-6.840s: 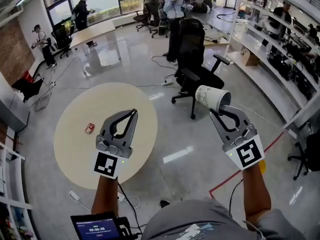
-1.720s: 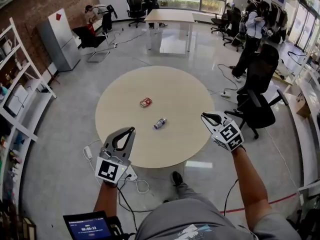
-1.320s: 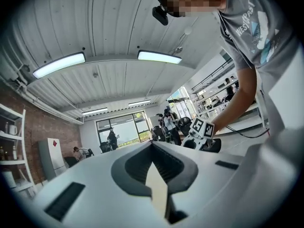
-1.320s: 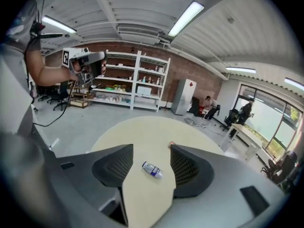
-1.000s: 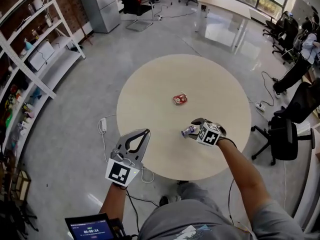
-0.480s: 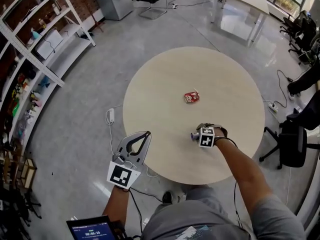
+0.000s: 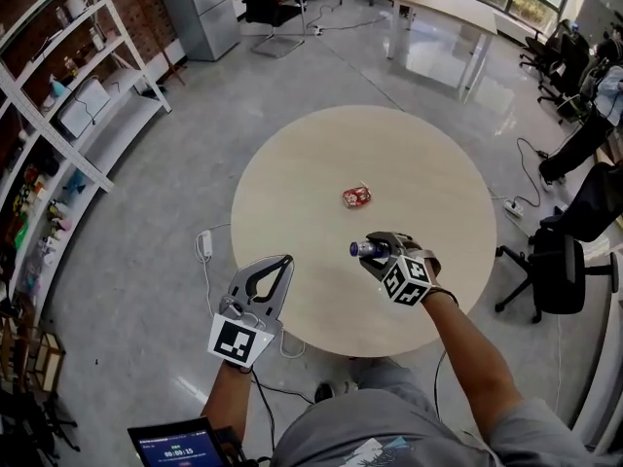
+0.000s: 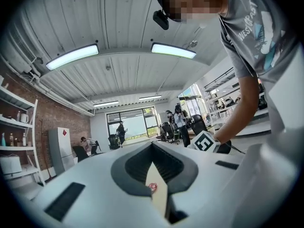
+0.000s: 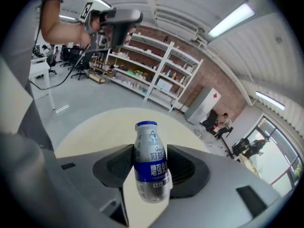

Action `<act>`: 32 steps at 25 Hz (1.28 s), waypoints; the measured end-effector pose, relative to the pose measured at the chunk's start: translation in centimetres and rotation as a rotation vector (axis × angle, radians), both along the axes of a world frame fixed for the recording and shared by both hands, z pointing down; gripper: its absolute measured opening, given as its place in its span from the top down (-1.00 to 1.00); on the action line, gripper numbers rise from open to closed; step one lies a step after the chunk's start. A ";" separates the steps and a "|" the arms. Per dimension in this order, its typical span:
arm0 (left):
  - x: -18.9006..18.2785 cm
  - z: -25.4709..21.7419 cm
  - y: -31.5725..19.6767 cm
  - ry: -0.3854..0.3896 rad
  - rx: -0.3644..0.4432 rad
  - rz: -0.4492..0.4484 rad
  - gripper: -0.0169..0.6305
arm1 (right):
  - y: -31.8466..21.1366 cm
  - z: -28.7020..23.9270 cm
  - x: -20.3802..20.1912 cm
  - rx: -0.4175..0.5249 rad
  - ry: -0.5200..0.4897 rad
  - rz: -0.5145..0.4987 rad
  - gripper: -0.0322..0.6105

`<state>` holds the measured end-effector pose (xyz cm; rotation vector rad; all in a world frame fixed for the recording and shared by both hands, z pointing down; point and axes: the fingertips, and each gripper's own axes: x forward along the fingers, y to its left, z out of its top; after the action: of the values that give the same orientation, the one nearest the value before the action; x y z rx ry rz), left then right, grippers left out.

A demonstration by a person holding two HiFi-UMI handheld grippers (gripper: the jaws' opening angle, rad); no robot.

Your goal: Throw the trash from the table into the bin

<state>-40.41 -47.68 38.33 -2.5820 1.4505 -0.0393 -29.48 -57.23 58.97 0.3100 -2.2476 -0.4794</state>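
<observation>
A small blue-and-white bottle (image 7: 364, 249) (image 9: 151, 167) is off the round beige table (image 7: 409, 154), gripped at its middle. My right gripper (image 7: 374, 252) (image 9: 151, 152) is shut on it above the table's near part. A crumpled red wrapper (image 7: 356, 197) lies near the table's middle, beyond the bottle. My left gripper (image 7: 283, 260) (image 8: 152, 145) is held level at the table's near-left edge with its jaws together and nothing in them. Through the slit between them the red wrapper (image 8: 152, 187) shows.
Open shelving (image 7: 58, 95) runs along the left wall, with a grey cabinet (image 7: 200, 8) behind it. A power strip (image 7: 204, 244) and cable lie on the floor left of the table. Black office chairs (image 7: 560, 270) stand to the right. A long table (image 7: 448, 3) is at the back.
My right gripper reached the bottle lying on the table, closed on it, and has now lifted it off the tabletop. The left gripper has barely shifted.
</observation>
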 end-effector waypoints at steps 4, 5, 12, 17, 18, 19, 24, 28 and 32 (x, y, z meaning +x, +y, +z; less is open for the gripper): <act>1.2 -2.7 2.3 -0.002 0.057 0.047 0.82 | 3.4 -8.9 0.5 0.079 -0.163 0.077 0.21; 1.5 -3.2 3.1 -0.003 0.069 0.057 0.82 | 4.5 -10.9 0.8 0.093 -0.199 0.091 0.21; 4.5 -6.8 9.0 -0.025 0.164 0.150 0.82 | 13.1 -20.4 5.0 0.162 -0.377 0.172 0.21; 6.9 -10.0 13.0 -0.011 0.237 0.234 0.82 | 19.8 -25.5 8.3 0.270 -0.433 0.210 0.21; 7.7 -10.4 13.6 -0.020 0.250 0.260 0.82 | 21.1 -26.4 9.2 0.305 -0.424 0.219 0.21; 8.6 -10.9 14.1 -0.031 0.267 0.290 0.82 | 22.4 -27.4 10.0 0.339 -0.416 0.233 0.21; 15.1 -15.0 16.1 -0.001 0.343 0.440 0.82 | 27.8 -31.9 15.1 0.455 -0.392 0.334 0.21; 23.0 -16.8 18.0 0.000 0.377 0.570 0.82 | 31.9 -34.4 22.3 0.528 -0.389 0.450 0.21; 31.9 -17.5 21.3 0.022 0.389 0.721 0.82 | 37.0 -35.0 30.6 0.568 -0.381 0.617 0.21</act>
<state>-8.54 -26.41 20.84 -2.5933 0.3995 0.3303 1.14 -20.20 23.93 1.4368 -2.1623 -0.7519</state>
